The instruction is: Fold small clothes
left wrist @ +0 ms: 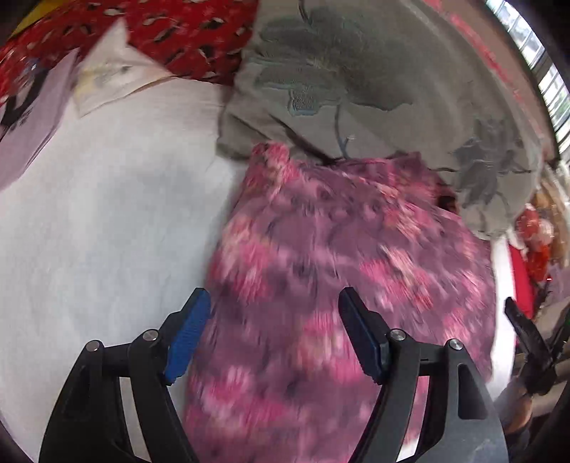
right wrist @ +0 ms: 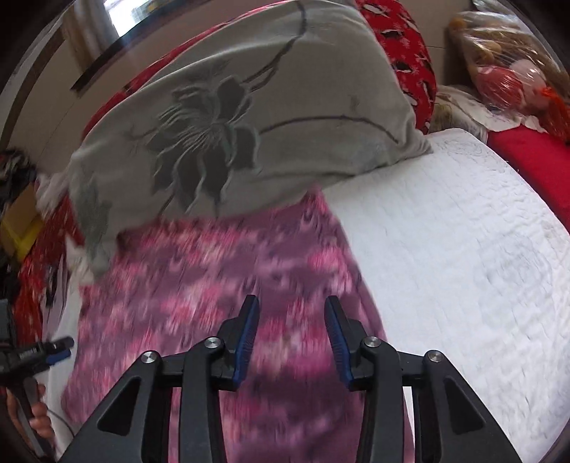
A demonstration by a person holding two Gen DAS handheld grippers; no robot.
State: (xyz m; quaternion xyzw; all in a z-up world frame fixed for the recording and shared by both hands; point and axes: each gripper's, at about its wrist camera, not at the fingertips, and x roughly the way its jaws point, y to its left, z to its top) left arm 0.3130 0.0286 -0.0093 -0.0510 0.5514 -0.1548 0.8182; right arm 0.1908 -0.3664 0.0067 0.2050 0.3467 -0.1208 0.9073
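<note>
The pink and purple patterned garment point(left wrist: 338, 270) lies spread on the white quilted bed cover point(left wrist: 107, 231); both views of it are motion-blurred, so its type and its folds cannot be told. Its far edge touches and partly runs beneath the grey pillow with a dark flower print point(left wrist: 356, 71), which rests on the bed cover at the garment's far side.

Left gripper point(left wrist: 274, 331): fingers spread wide apart, blue pads facing each other, nothing between them. The gripper hangs over the near left part of the garment, with the left finger near the garment's left edge, where cloth meets bed cover. Whether the fingers touch the cloth cannot be told.

Right gripper point(right wrist: 290, 338): fingers parted, gap narrower than the left gripper's, nothing held. It hangs over the near middle of the garment. Contact with the cloth cannot be told.

In the right wrist view the left gripper point(right wrist: 58, 350) shows at the garment's left edge, low above the bed cover, with the person's hand point(right wrist: 37, 424) beneath it. In the left wrist view a dark tool part at the garment's right edge, probably the right gripper, is too cropped to judge.

Beyond the garment, behind the pillow, lies red cloth with a black and white print point(left wrist: 185, 32). To the garment's far left, on the bed cover, lie a pale folded item point(left wrist: 114, 71) and a lilac item with a dark print point(left wrist: 32, 110). To the garment's far right, past the bed cover's edge, stands a clear plastic bag of soft toys point(right wrist: 506, 60).
</note>
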